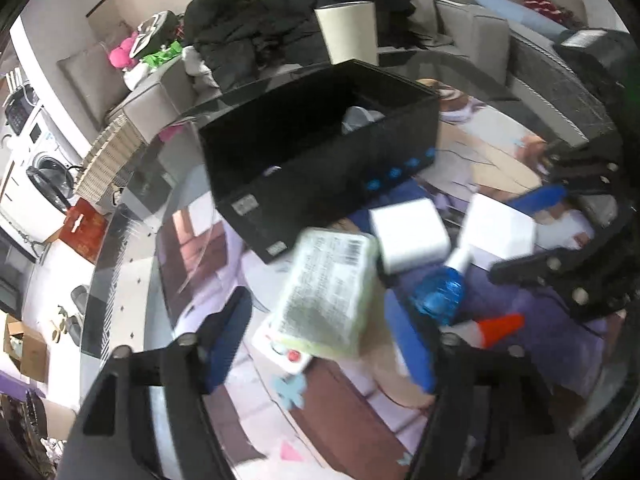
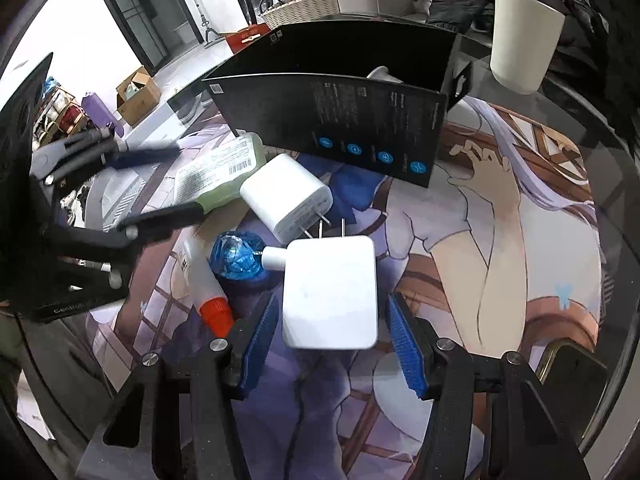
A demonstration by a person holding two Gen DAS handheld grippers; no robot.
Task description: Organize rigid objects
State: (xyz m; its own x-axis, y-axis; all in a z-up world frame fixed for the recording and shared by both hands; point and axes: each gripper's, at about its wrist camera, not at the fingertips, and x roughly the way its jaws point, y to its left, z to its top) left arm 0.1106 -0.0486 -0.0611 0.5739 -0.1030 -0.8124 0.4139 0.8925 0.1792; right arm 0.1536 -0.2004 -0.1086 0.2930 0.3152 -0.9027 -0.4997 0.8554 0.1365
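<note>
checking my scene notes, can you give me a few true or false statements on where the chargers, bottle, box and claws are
1. The right claw has its fingers either side of the flat white charger without touching it. True.
2. The black box is closed with a lid. False: its top is open.
3. The green bottle lies between the left claw fingers. True.
4. The cream cup lies on its side. False: it stands upright.
5. The pronged charger is inside the box. False: it lies on the mat in front of it.
</note>
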